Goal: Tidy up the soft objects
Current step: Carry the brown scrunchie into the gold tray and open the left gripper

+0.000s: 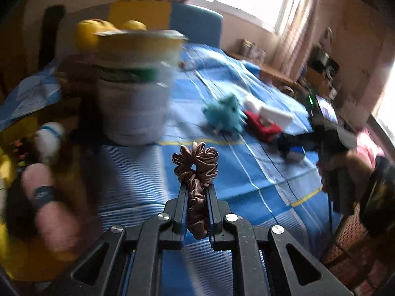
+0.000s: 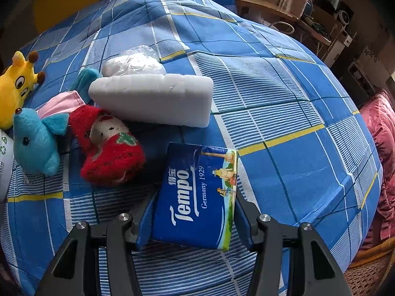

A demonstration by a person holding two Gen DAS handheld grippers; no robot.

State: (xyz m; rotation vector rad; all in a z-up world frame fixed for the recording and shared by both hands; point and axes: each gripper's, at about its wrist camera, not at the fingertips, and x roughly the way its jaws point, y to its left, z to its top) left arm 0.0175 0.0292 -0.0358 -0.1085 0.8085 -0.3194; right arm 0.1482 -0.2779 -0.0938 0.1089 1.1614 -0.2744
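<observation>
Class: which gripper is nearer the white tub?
Left. The left gripper, holding a scrunchie, is just before the tub; the right gripper is farther off.

Blue tissue pack [image 2: 197, 197]: "Tempo", "Germany 1929", Chinese chars beside logo.

scrunchie [image 1: 196, 172]: brown satin, pinched upright, lower centre of frame
tissue pack [image 2: 197, 197]: blue Tempo, tilted, lower centre
sponge block [image 2: 153, 98]: white, lying on bed, centre left
plush toys: blue elephant [image 2: 34, 143], red doll [image 2: 108, 145], yellow giraffe [image 2: 17, 83], left edge
</observation>
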